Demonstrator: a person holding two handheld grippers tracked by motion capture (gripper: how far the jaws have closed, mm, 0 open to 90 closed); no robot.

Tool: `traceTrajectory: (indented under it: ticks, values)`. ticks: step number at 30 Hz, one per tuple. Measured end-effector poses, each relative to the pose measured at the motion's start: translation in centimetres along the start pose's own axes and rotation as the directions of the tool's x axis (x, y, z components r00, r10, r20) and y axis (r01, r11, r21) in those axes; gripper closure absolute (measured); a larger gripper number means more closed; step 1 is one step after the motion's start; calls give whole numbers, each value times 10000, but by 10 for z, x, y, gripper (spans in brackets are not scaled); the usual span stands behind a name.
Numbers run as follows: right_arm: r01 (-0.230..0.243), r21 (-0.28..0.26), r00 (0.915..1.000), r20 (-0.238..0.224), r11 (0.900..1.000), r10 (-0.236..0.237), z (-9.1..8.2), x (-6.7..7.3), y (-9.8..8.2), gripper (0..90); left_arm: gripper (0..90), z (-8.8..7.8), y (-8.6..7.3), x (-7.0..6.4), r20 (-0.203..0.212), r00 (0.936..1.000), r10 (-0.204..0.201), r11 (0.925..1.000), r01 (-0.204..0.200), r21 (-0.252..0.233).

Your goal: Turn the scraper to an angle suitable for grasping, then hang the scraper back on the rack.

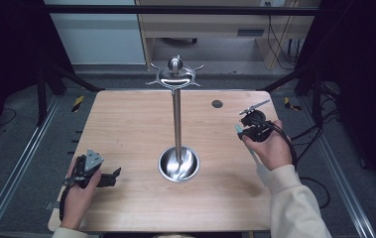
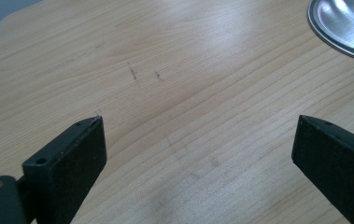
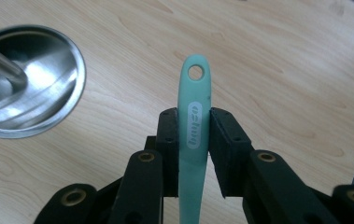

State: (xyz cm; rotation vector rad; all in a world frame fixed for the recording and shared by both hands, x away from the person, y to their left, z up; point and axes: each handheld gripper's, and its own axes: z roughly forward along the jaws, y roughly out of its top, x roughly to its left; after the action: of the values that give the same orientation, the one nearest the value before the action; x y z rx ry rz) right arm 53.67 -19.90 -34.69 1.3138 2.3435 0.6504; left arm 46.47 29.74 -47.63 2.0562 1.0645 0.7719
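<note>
A mint-green utensil handle (image 3: 194, 93) with a hang hole at its tip is clamped between the black jaws of my right gripper (image 3: 193, 123). From the high view, that right gripper (image 1: 247, 126) hovers over the table's right side, and the handle (image 1: 237, 129) pokes out toward the steel stand (image 1: 177, 119). The stand has a bowl-shaped base (image 1: 163, 166) and a ring of hooks (image 1: 175, 77) at its top. My left gripper (image 1: 110, 177) rests low at the table's front left. In its own view the left gripper (image 2: 198, 149) stands open over bare wood.
A small dark round plug (image 1: 217, 104) sits in the wooden table (image 1: 126, 124) behind the right gripper. The stand's base rim (image 2: 338, 42) lies to the right of the left gripper. Cables trail off the table's right edge.
</note>
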Motion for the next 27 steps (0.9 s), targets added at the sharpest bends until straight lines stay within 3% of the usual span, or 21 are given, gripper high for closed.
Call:
traceTrajectory:
  ticks: [10, 18, 27]
  values:
    - [527, -1251, 9983, -194, 9907, -556, -33, 14, 12, 742, 29, 0, 0, 0, 5, 10000, 9, 10000, -9, 9]
    - [741, -1799, 9966, -232, 9809, -795, -48, 20, 15, 743, 29, 0, 0, 0, 19, 10000, -6, 10000, 6, 13]
    - [859, -2606, 9943, -382, 9616, -992, -65, 21, 18, 742, 29, 0, 0, 0, 15, 10000, -5, 10000, 5, 20]
